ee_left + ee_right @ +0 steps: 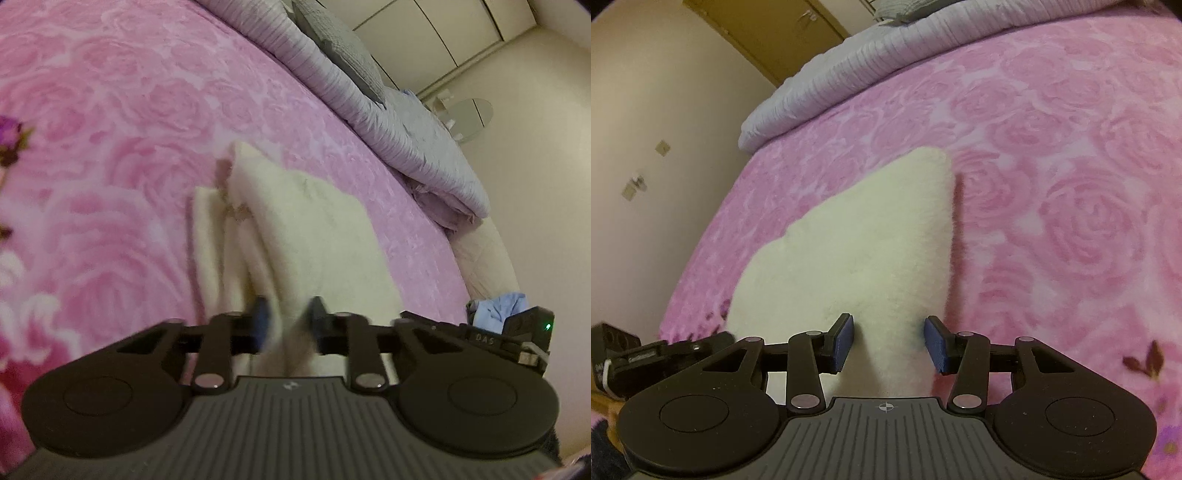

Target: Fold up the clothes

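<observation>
A cream fleece garment (306,229) lies folded on the pink rose-patterned bedspread (129,129), with layered edges showing on its left side. My left gripper (290,321) is at its near edge, blurred, with a bunch of the cream cloth pinched between its blue pads. In the right wrist view the same garment (857,240) narrows to a rounded far corner. My right gripper (890,345) stands open over its near edge. Cloth fills the gap between the pads, but they do not squeeze it.
A lilac ribbed quilt (369,110) and a grey pillow (340,48) lie along the far side of the bed. The bed's edge, a beige wall and a blue cloth (502,302) are at the right. A wooden door (783,33) stands far left.
</observation>
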Available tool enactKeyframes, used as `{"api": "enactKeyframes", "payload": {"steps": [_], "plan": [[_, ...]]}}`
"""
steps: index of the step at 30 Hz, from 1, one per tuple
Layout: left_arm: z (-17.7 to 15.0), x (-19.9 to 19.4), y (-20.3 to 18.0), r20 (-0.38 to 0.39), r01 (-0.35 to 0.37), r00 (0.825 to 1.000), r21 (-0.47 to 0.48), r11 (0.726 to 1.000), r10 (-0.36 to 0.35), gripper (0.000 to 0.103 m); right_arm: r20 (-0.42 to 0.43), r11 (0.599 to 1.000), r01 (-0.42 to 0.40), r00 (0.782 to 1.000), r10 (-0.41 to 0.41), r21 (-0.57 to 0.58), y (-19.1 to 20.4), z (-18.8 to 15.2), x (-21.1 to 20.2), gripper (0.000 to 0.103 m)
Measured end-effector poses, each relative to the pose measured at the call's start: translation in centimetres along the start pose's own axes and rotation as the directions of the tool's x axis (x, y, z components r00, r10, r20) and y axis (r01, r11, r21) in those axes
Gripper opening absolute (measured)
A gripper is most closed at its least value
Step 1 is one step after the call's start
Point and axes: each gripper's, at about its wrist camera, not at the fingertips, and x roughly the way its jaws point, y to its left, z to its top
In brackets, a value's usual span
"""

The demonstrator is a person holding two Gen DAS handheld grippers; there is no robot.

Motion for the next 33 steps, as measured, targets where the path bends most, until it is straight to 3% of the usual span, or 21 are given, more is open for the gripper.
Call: {"api": "enactKeyframes", "payload": {"steps": [4,7,11,15,19,27,29,31,32,33], "plan": [[0.7,-1.5,-0.4,0.038,-0.012,0.999,0.062,0.998,0.01,0.011,-0.01,0.999,0.007,1.0,-0.007,-0.04,1.3,0.2,-0.2,0.046],[0.5,-0.9,1.7,0.016,-0.042,0.999,0.011,0.999,0.042,0.013,-0.025,0.995,0.01,1.0,-0.013,-0.096,2.8,0.2,0.2,0.046],[0.4,-0.1,2.5,-0.008,-0.021,1.0,-0.035,0.999,0.021,0.022,-0.054,0.984,0.064,0.996,-0.074,-0.165,3.3,-0.2,1.8,0.051],[2.4,-0.9,2.6,-0.002,-0.002,1.0,-0.05,0.999,0.002,0.023,-0.081,0.998,-0.013,0.997,0.008,-0.059,1.3,1.5,0.7,0.052],[6.0,0.1,2.5,0.027,-0.016,1.0,-0.025,1.0,0.017,0.032,-0.014,0.999,-0.04,0.999,0.04,0.011,-0.4,4.6,-0.1,0.06],[10.3,5.5,3.6,-0.036,-0.051,0.998,-0.001,0.999,0.051,0.032,-0.019,0.997,-0.027,0.999,0.028,0.068,-3.5,10.5,6.1,0.06],[10.4,5.9,3.9,-0.036,-0.034,0.999,0.006,0.999,0.034,0.028,-0.02,0.996,-0.026,0.999,0.028,0.082,-4.4,11.5,7.8,0.06],[10.5,6.0,4.1,-0.027,-0.008,1.0,0.014,1.0,0.009,0.008,-0.011,0.992,-0.058,0.998,0.059,0.109,-5.3,12.0,9.0,0.06],[10.5,6.0,4.2,-0.02,0.001,1.0,0.021,1.0,-0.001,0.007,-0.002,0.989,-0.077,0.997,0.078,0.125,-5.6,12.1,9.5,0.06],[10.5,5.9,4.1,-0.008,0.006,1.0,0.035,0.999,-0.005,0.006,0.013,0.986,-0.097,0.995,0.096,0.132,-5.7,12.2,9.7,0.042]]}}
